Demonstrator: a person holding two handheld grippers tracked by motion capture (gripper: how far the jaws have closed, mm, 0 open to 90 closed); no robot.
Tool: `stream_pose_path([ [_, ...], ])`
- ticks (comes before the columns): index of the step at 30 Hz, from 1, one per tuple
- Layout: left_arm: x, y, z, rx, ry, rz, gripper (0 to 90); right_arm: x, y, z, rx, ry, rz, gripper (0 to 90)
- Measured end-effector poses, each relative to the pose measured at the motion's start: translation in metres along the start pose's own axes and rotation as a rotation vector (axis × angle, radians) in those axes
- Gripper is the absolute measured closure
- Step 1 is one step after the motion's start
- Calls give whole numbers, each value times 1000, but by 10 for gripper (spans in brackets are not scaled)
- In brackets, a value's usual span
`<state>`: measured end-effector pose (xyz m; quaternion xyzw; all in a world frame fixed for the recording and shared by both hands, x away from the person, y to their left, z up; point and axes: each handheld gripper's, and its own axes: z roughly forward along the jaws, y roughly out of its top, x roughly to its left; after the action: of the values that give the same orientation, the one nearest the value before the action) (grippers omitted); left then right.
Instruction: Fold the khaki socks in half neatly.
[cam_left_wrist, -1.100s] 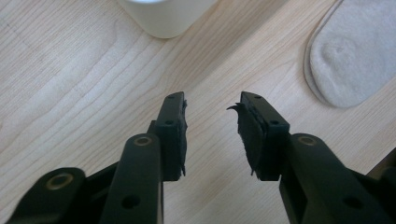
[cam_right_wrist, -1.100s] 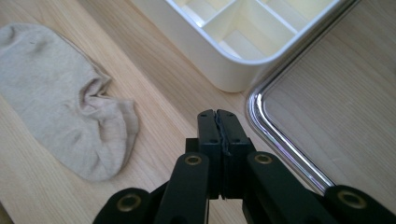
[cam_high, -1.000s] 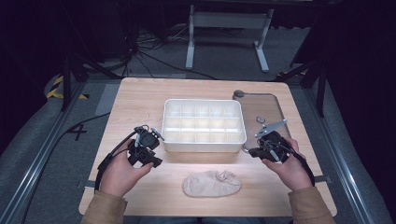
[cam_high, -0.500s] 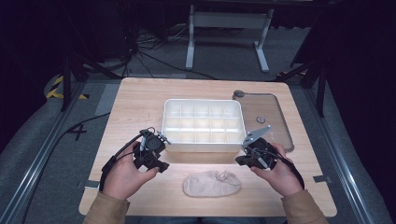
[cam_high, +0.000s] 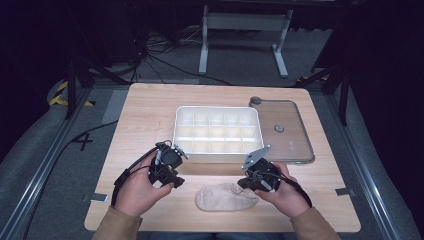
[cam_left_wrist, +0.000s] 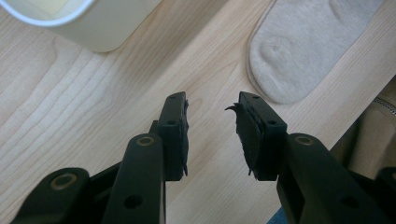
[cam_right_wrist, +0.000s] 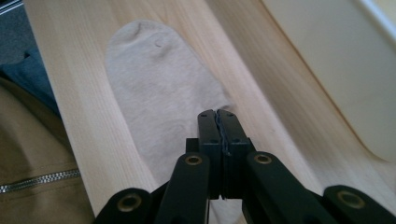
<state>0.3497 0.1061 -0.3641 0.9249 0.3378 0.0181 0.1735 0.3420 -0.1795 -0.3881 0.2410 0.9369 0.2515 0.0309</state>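
One beige sock (cam_high: 227, 197) lies flat at the worktop's (cam_high: 150, 115) near edge in the high view, btwn your grippers, w/ the right gripper (cam_high: 248, 181) at its end. Left gripper view: left gripper (cam_left_wrist: 212, 123) about half open, just been closing, nothing btwn the jaws, sock's rounded end close by. Right gripper view: jaws fully shut, empty, over the sock; it's prob. light, soft, floppy, so pinch a fold near one end.

sock (cam_high: 226, 197): lower centre of table (cam_high: 150, 115)
divided tray (cam_high: 217, 132): centre, behind sock
lid (cam_high: 286, 131): right of tray

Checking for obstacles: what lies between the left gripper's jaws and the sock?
Bare wooden table, seen in the left gripper view. The left gripper stands open, short of the sock.
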Motion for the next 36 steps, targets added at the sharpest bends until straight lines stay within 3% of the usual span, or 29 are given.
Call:
stream_pose_path([
  [5,-3,-6,6,-42,-34,-56,630,11,3,15,19,33,-29,900],
  [8,-4,-6,8,-53,-38,-54,638,18,4,27,42,50,-54,900],
  [13,-7,-3,17,-2,-111,-61,697,23,5,41,68,80,-78,900],
  [16,-9,0,22,30,-118,-53,719,29,4,48,91,100,-101,900],
  [20,-12,2,29,26,-128,-52,703,34,4,52,127,125,-120,900],
  [22,-13,1,31,28,-147,-52,680,34,4,54,136,124,-123,900],
  [26,-14,2,33,34,-139,-49,672,34,3,58,157,121,-131,900],
  [29,-15,2,35,31,-137,-43,666,35,3,59,148,114,-127,900],
  [36,-15,5,46,14,-149,-71,663,36,4,61,127,108,-120,900],
])
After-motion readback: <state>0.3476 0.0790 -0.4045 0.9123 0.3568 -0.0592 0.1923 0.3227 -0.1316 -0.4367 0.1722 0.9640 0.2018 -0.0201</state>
